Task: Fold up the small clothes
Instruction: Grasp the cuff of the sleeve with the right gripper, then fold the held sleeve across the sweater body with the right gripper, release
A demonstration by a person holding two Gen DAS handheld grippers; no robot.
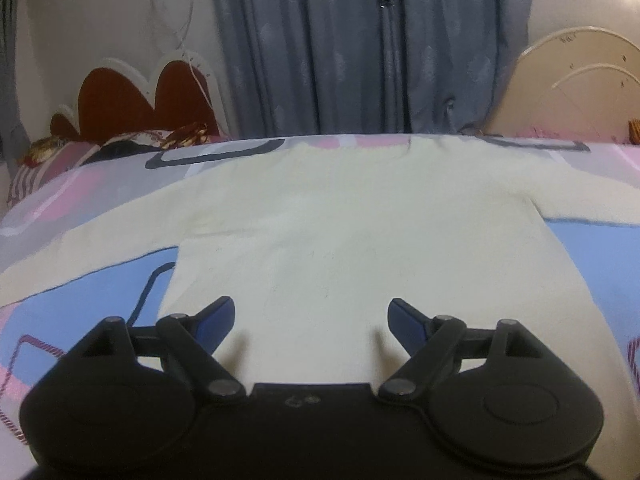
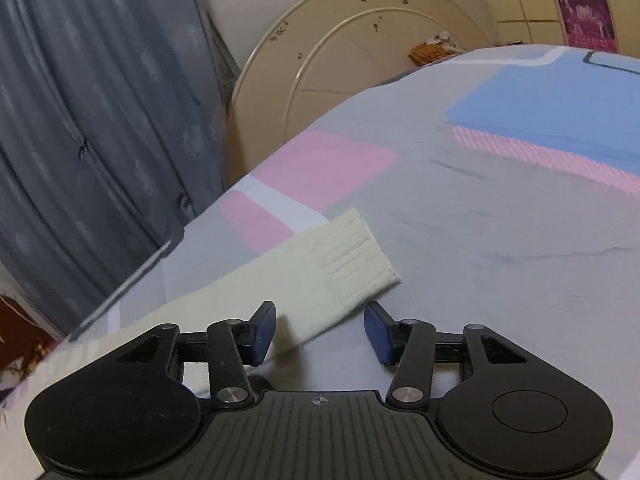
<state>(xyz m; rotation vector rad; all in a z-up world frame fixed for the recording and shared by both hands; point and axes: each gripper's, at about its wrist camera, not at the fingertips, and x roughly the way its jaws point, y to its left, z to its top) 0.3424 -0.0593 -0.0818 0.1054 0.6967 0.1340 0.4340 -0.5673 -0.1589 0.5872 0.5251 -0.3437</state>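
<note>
Two grippers hang over a bed [image 1: 600, 264] with a pink, blue and grey patterned cover. A cream sweater [image 1: 320, 220] lies flat on it, sleeves spread to left and right, neck at the far side. The left gripper [image 1: 311, 322] is above the near hem, jaws wide apart and holding nothing. The right gripper [image 2: 320, 330] is over the sleeve [image 2: 320, 276] near its ribbed cuff [image 2: 356, 256], jaws partly open, the pads not gripping the knit.
</note>
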